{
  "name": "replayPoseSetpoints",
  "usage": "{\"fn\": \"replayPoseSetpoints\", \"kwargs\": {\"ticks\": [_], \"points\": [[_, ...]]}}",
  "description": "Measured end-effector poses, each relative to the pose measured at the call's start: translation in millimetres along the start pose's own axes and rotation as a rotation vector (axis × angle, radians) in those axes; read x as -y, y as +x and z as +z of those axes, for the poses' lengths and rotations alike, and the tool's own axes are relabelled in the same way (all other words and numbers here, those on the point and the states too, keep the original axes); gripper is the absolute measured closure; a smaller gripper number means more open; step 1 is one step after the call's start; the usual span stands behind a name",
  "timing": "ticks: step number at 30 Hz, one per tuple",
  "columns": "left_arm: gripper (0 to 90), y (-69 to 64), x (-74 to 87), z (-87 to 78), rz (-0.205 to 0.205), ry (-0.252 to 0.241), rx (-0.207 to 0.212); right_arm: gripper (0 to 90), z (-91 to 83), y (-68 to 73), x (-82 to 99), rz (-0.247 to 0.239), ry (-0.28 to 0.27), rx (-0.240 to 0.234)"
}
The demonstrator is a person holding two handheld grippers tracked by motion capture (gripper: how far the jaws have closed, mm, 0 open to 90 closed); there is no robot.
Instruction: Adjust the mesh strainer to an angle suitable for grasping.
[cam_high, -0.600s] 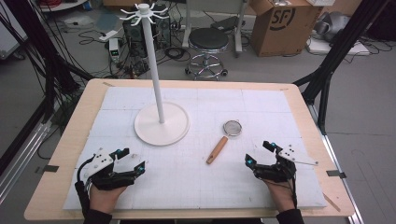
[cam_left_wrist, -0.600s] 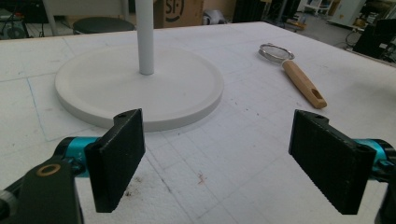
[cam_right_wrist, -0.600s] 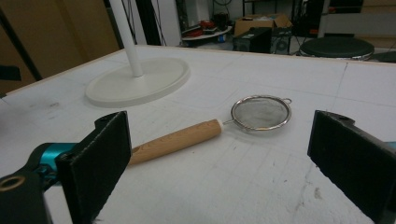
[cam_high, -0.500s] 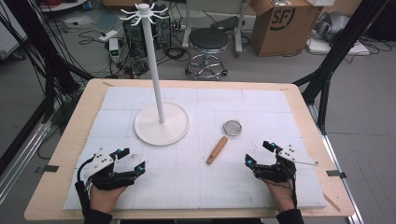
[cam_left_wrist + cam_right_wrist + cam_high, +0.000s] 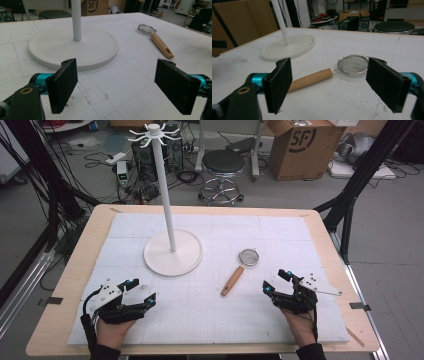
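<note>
A small mesh strainer [image 5: 247, 257] with a wooden handle [image 5: 232, 280] lies flat on the white mat, right of the middle. A white stand with a round base [image 5: 173, 252], a tall pole and hooks on top rises left of it. My left gripper [image 5: 143, 293] rests near the front left, open, nothing between its jaws. My right gripper [image 5: 277, 281] rests at the front right, open and empty, a little right of the handle. From the right gripper view the strainer [image 5: 352, 64] and its handle [image 5: 310, 79] lie just beyond the jaws. In the left gripper view the stand's base [image 5: 72, 46] is close ahead and the strainer [image 5: 147, 28] farther right.
The white mat [image 5: 215, 310] covers most of the wooden table [image 5: 65, 292]. Beyond the far edge stand a black stool [image 5: 223, 164], a cardboard box [image 5: 304, 142] and cables on the floor. Black frame legs [image 5: 350, 190] stand at the table's right side.
</note>
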State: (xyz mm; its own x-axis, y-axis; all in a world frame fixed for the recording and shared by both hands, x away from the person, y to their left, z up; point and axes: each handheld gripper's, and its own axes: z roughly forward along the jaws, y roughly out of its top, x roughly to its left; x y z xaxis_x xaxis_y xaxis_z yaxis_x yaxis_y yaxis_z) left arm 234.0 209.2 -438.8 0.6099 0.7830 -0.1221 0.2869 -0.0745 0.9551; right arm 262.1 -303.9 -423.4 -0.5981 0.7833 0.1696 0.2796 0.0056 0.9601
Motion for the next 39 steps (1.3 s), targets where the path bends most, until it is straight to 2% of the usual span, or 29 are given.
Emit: {"fn": "replayPoseSetpoints", "kwargs": {"ticks": [5, 8, 11, 16, 22, 29, 32, 35, 39], "points": [[19.5, -0.1, 0.0, 0.1, -0.002, -0.002, 0.001, 35.2, 1.8, 1.2, -3.8, -0.009, 0.002, -0.014], [19.5, -0.2, 0.2, 0.5, -0.001, -0.001, 0.002, 44.4, 4.3, 1.1, -4.0, -0.001, 0.026, -0.036], [19.6, 0.4, 0.1, 0.3, 0.0, -0.004, -0.004, 46.8, 8.0, 2.5, -5.9, 0.02, 0.066, -0.05], [19.7, -0.9, -0.3, -0.5, 0.004, -0.014, 0.001, 53.0, 14.6, 2.3, -6.5, 0.034, 0.096, -0.058], [19.6, -1.6, -1.0, -0.6, 0.0, -0.025, 0.012, 61.4, 19.2, 2.9, -9.0, 0.03, 0.1, -0.072], [19.6, 0.3, -6.9, 3.2, 0.0, -0.048, 0.002, 78.1, 28.3, -1.8, -11.6, 0.037, 0.128, -0.089], [19.6, 0.6, -8.3, 4.0, 0.002, -0.046, 0.004, 86.2, 31.2, -4.9, -18.0, 0.055, 0.117, -0.106], [19.7, 0.8, -9.5, 4.8, 0.008, -0.051, 0.004, 89.9, 36.9, -6.5, -26.1, 0.053, 0.121, -0.116], [19.7, 3.4, -10.3, 5.6, 0.0, -0.056, 0.006, 89.9, 45.9, -5.6, -32.2, 0.057, 0.139, -0.138]]}}
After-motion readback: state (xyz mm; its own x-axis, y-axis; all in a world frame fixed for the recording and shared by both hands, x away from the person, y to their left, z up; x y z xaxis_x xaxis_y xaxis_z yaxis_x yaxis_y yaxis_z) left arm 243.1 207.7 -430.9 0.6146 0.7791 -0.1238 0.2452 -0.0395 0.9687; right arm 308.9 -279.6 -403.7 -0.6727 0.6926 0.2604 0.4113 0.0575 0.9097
